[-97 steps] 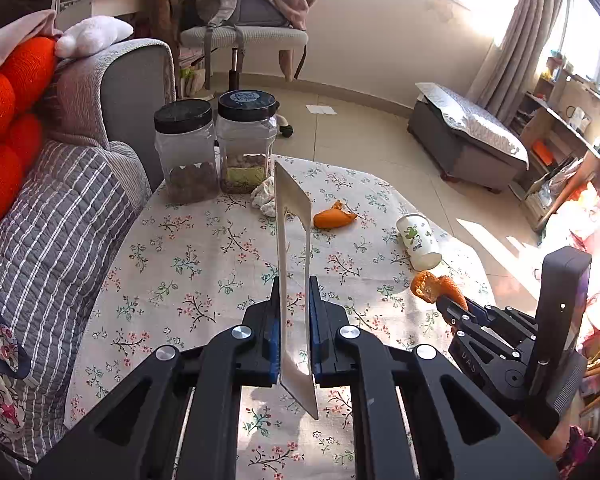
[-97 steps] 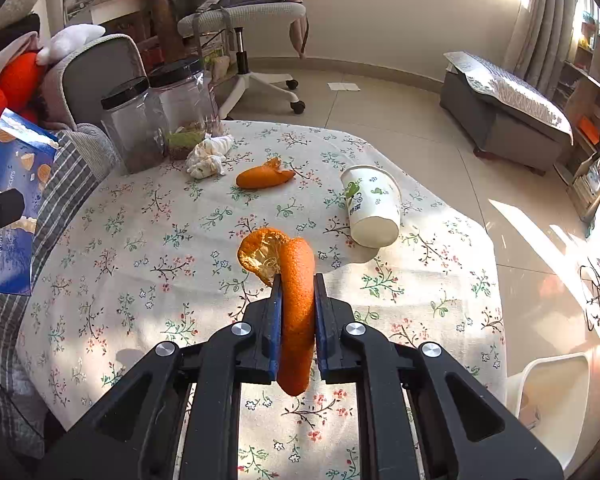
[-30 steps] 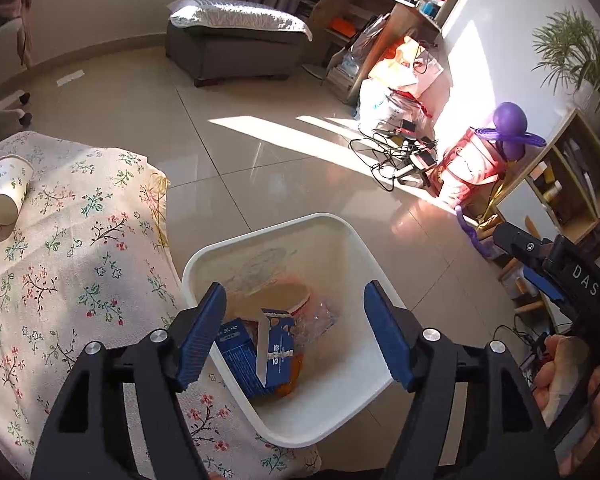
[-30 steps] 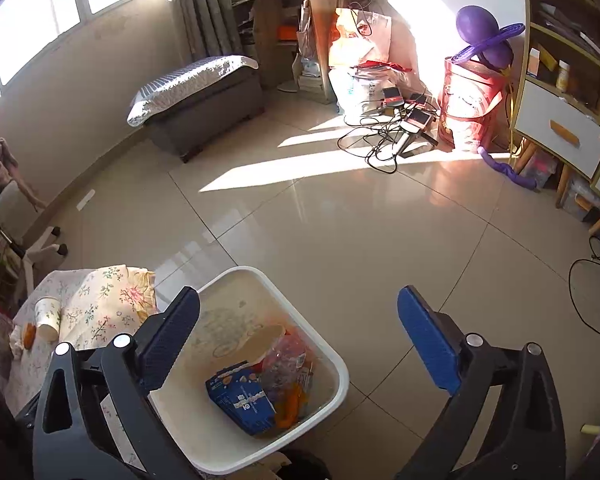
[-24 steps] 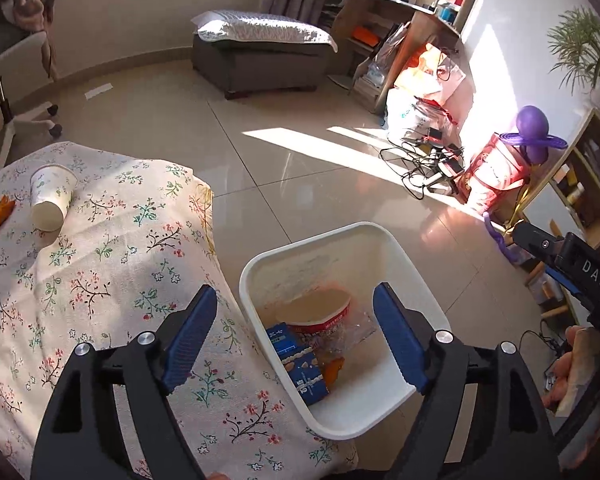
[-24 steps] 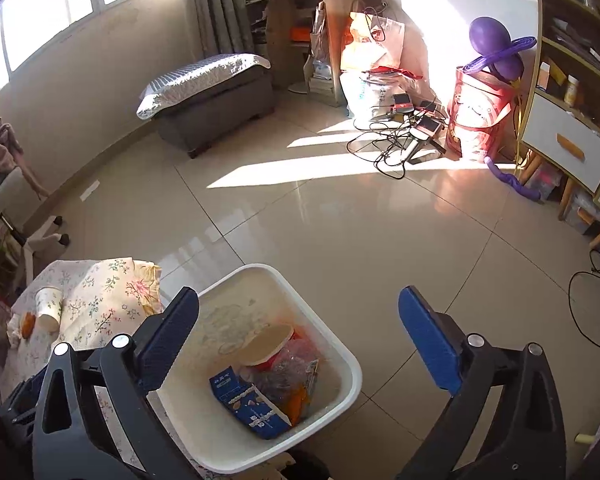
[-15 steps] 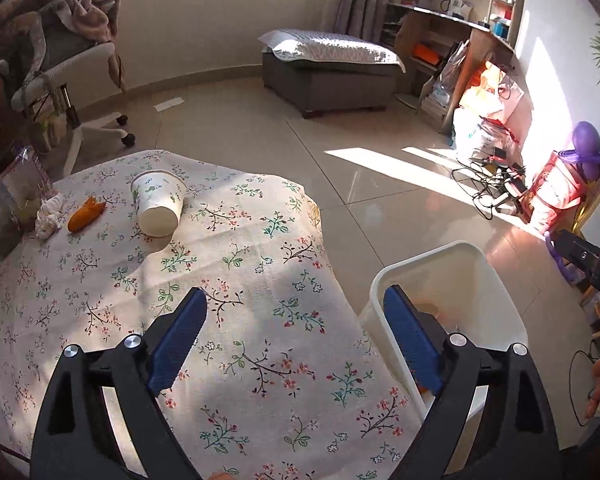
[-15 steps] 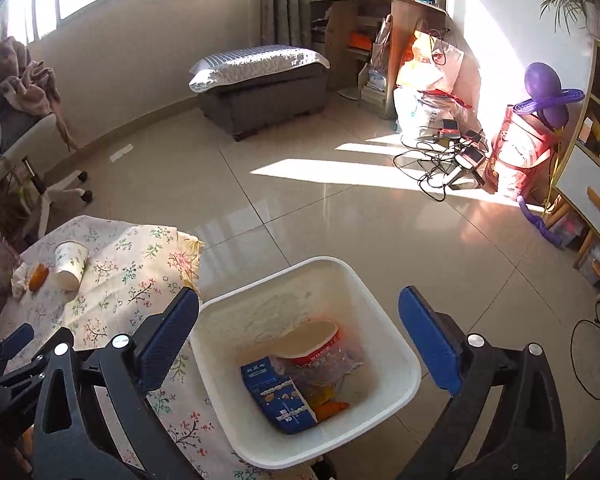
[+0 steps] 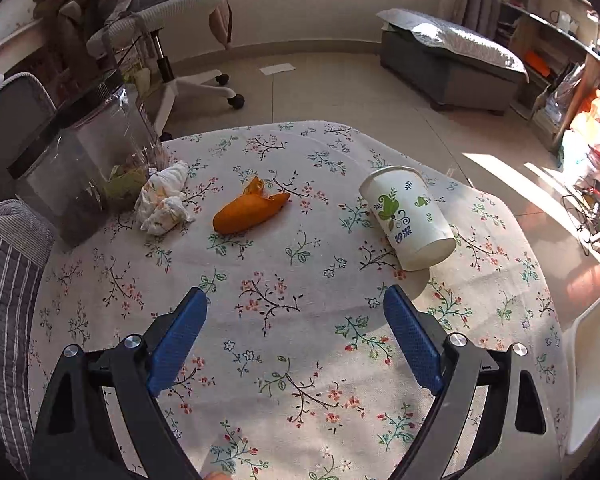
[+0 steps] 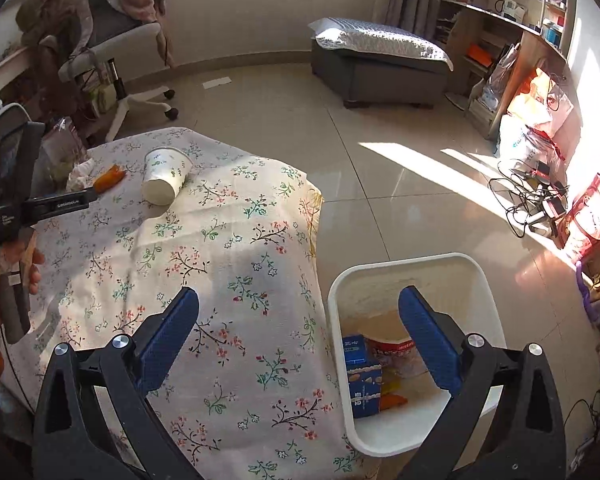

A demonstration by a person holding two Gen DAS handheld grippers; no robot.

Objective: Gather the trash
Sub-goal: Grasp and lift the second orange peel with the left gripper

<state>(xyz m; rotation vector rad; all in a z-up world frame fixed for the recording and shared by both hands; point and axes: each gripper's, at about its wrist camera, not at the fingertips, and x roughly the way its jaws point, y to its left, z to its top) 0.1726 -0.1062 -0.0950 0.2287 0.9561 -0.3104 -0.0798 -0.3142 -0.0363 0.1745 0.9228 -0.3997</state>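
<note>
My left gripper [image 9: 296, 300] is open and empty above the floral tablecloth [image 9: 284, 344]. Ahead of it lie a tipped paper cup [image 9: 410, 218], an orange peel [image 9: 248, 214] and a crumpled tissue [image 9: 162, 200]. My right gripper [image 10: 298, 300] is open and empty, over the table's edge and the white trash bin [image 10: 476, 276]. The bin holds a blue box [image 10: 360, 380], a red-banded tub [image 10: 392, 354] and orange peel [image 10: 392, 400]. The cup [image 10: 165, 178], peel [image 10: 109, 178] and tissue [image 10: 80, 174] also show in the right wrist view.
Two clear jars [image 9: 88, 164] stand at the table's back left by a striped sofa [image 9: 4, 280]. An office chair [image 9: 168, 20], a grey ottoman [image 9: 452, 60], shelves [image 10: 512, 20] and cables [image 10: 536, 200] ring the tiled floor. The bin's rim [image 9: 588, 360] shows right of the table.
The blue box and orange peel left both grippers and lie in the bin. My left gripper has swung from the bin back over the table. My right gripper has turned left a little.
</note>
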